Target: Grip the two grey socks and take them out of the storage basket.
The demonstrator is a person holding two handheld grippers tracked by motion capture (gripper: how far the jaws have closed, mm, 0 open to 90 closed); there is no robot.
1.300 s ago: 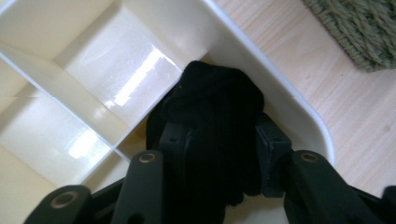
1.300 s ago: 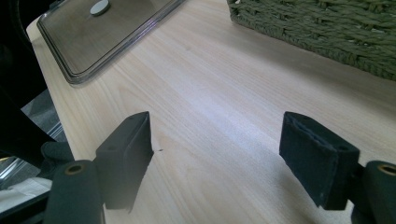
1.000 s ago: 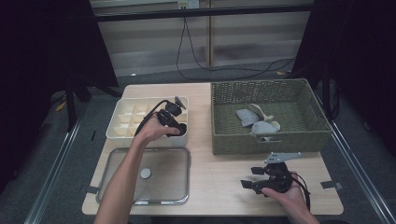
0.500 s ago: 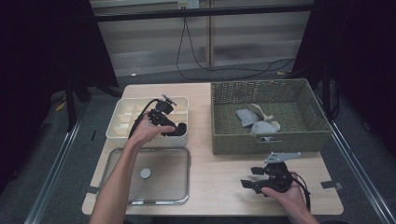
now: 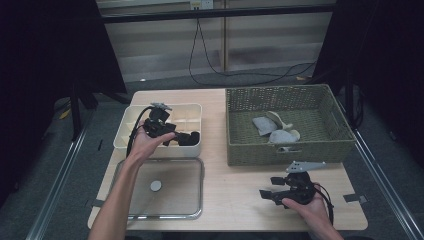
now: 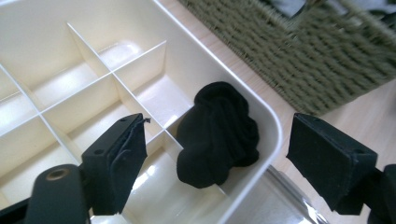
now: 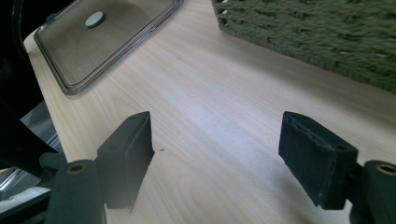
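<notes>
while its jaws have just been opening and now stand wide apart with nothing pressed between them, the left gripper [image 5: 181, 138] hangs just above the near right corner of the cream divided box [image 5: 131, 114], and the black rolled sock [image 6: 217, 134] lies loose in that corner compartment, slumped against the box's rounded outer wall and one thin divider. the sock sits below and between the pads without touching either, which reads as a piece just let go into its slot, the jaws spread so that lifting away will not drag the fabric back out. the other compartments of the box that can be seen look bare. just on the person's side of the box lies its clear lid [image 5: 160, 187], flat on the table [image 5: 235, 195], set aside so the compartments stay reachable. to the right of the box, close by, stands the woven basket [image 5: 285, 150], with a few pale grey and beige pieces [image 5: 275, 131] at its bottom, likely the store from which the next piece would come. further from the box, near the table's front right edge, the right gripper [image 5: 270, 194] rests low over bare wood, jaws likewise apart and holding nothing, seemingly waiting its turn.
</notes>
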